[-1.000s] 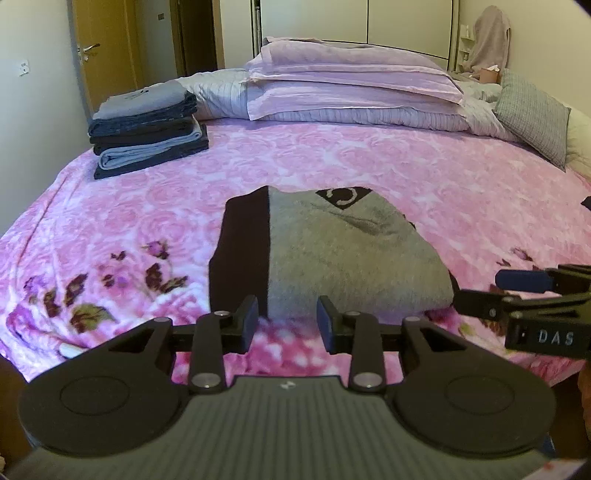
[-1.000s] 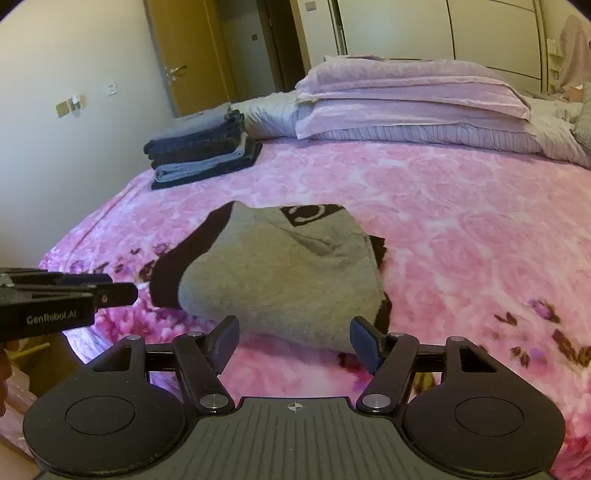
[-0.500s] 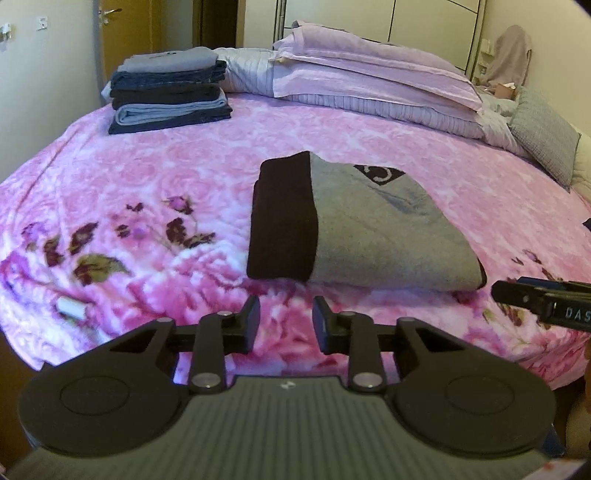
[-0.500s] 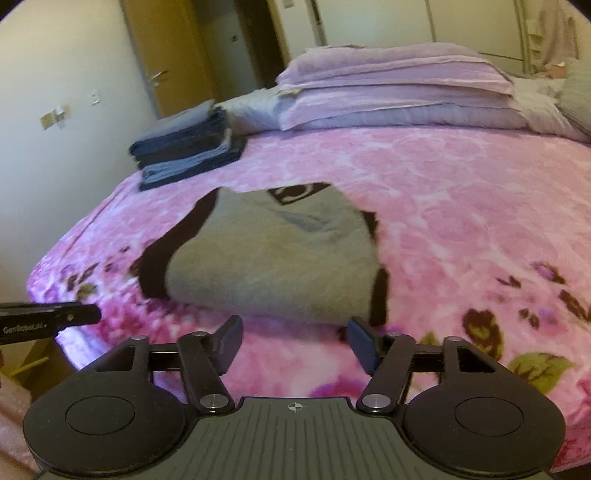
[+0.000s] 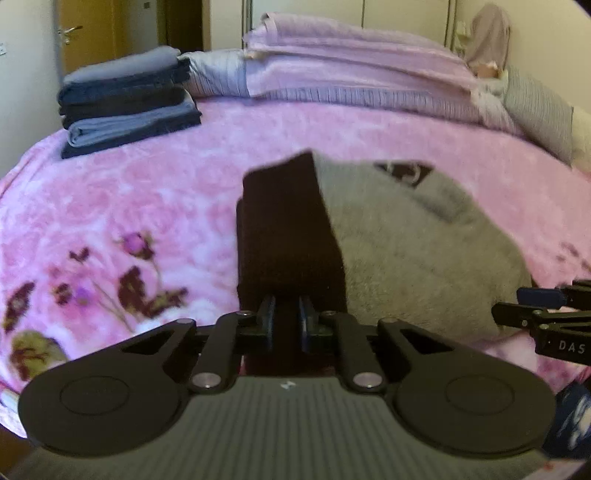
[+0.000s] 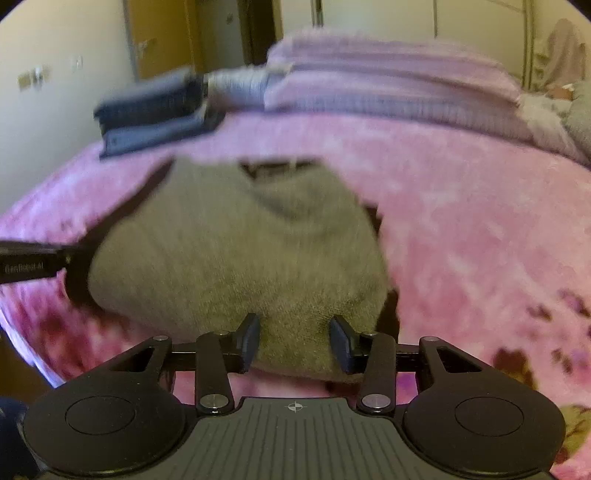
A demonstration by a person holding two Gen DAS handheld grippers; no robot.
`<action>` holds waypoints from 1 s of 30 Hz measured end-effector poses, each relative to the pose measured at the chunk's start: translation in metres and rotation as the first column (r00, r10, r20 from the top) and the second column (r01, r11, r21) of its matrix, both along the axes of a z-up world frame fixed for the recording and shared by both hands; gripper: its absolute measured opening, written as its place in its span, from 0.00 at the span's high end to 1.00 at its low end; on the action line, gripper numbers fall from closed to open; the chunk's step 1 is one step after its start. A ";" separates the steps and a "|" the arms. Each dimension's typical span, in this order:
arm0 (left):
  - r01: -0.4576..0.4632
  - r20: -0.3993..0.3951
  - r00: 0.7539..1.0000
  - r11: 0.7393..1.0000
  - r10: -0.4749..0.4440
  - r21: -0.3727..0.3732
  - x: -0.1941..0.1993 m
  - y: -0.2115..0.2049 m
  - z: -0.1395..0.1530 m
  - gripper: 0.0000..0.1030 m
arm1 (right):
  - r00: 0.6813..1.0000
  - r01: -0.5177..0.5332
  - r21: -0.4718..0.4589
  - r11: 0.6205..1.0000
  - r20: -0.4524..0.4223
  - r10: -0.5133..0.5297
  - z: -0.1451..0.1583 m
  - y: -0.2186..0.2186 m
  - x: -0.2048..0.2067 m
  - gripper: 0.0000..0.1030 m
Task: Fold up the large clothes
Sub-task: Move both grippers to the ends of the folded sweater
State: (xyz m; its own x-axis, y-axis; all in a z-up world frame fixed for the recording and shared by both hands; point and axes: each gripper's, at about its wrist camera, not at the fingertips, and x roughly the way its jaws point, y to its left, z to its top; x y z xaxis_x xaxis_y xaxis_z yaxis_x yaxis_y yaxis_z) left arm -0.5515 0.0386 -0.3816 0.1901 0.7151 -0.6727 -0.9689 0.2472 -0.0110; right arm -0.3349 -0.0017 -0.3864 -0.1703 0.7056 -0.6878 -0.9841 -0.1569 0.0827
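Gripping the near edge of the folded garment [image 5: 406,251], our left gripper [image 5: 287,325] had its jaws closing tight on the dark brown band [image 5: 288,236] that ran along the sweater's left side, the cloth pinched between the two blue pads. The garment itself, grey with that brown band and a dark patch at its far end, lay folded into a thick rectangle in the middle of the pink floral bedspread [image 5: 129,206], reaching from the gripper toward twelve o'clock.

In the right wrist view, our right gripper [image 6: 294,341] sat at six o'clock with the garment's grey near edge between its fingers [image 6: 248,341]. Its jaws were closing, yet the blur left us unable to say whether the pads pressed the cloth; a gap still showed beside the right finger. The tip of the left gripper entered that view at nine o'clock, against the brown band.

At ten o'clock in the left wrist view, well apart from the garment, stood a stack of folded dark blue clothes [image 5: 125,99]. At twelve to one o'clock lay lilac pillows [image 5: 351,70], and at two o'clock a grey cushion [image 5: 535,107]. A wooden door [image 5: 88,33] showed at eleven o'clock.
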 end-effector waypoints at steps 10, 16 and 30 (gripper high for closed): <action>-0.042 0.052 0.998 0.999 0.041 0.013 -0.009 -0.015 0.030 0.87 | 1.000 0.016 -0.080 0.997 -0.009 -0.017 0.026 -0.003 0.004 0.61; -0.072 0.067 0.995 0.997 0.070 0.022 -0.020 -0.030 0.044 0.78 | 0.999 0.021 -0.064 0.998 -0.028 -0.023 0.038 -0.015 0.005 0.59; -0.087 0.364 0.921 0.984 0.140 -0.156 -0.092 0.024 0.029 0.46 | 0.913 0.130 -0.066 0.989 -0.382 -0.145 0.033 -0.003 0.097 0.32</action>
State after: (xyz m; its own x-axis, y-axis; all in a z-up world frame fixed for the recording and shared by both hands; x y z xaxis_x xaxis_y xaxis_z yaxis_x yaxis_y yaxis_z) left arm -0.6440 0.0622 -0.3525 0.3683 0.6545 -0.6603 -0.9096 0.1068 -0.4014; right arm -0.2378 -0.0050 -0.3533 -0.3305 0.7151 -0.6159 -0.8865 -0.0113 0.4625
